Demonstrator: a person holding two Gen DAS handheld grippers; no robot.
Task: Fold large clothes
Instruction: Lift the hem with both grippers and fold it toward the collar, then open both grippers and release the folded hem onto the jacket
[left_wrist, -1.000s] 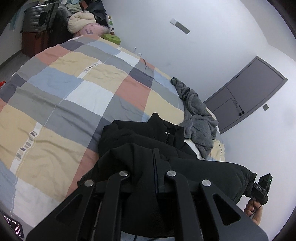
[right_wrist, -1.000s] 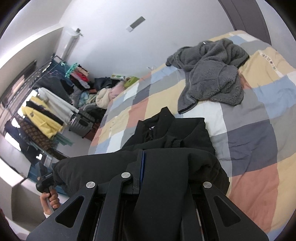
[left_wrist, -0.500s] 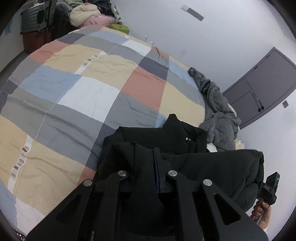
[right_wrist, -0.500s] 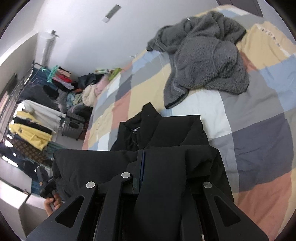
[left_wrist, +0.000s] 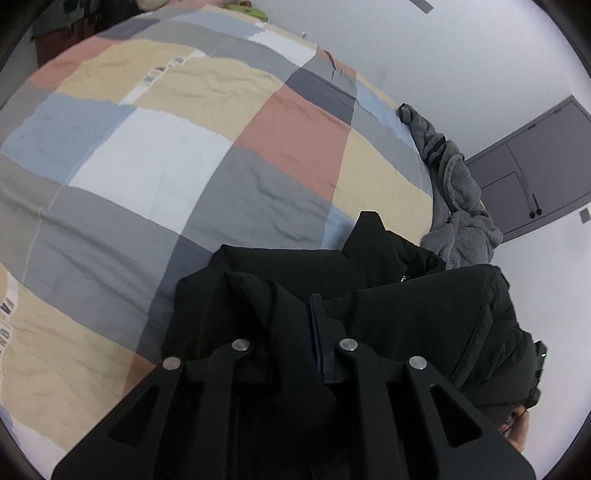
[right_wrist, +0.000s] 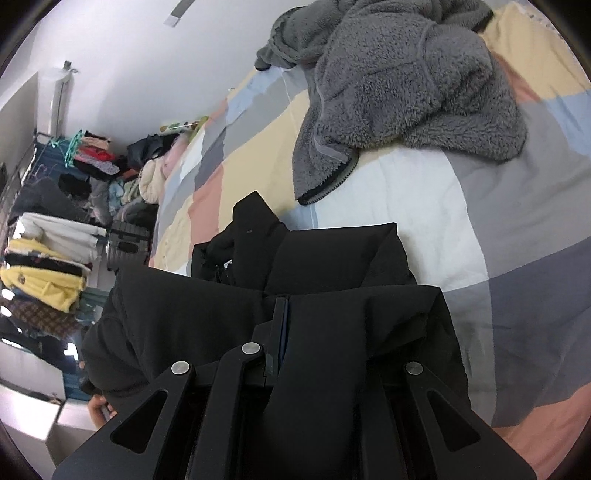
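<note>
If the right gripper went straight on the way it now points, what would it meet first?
The right gripper is shut on the black jacket, whose collar end lies directly ahead on the bed. Beyond that comes the grey fleece, though depth is hard to judge.

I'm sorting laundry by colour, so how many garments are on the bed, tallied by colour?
Black: 1, the black coat gripped by both the left gripper and right gripper
Grey: 1, the grey fleece jacket
Total: 2 garments on the checked bedspread

black padded coat, apparently doubled over, bunched on checked bedspread
</note>
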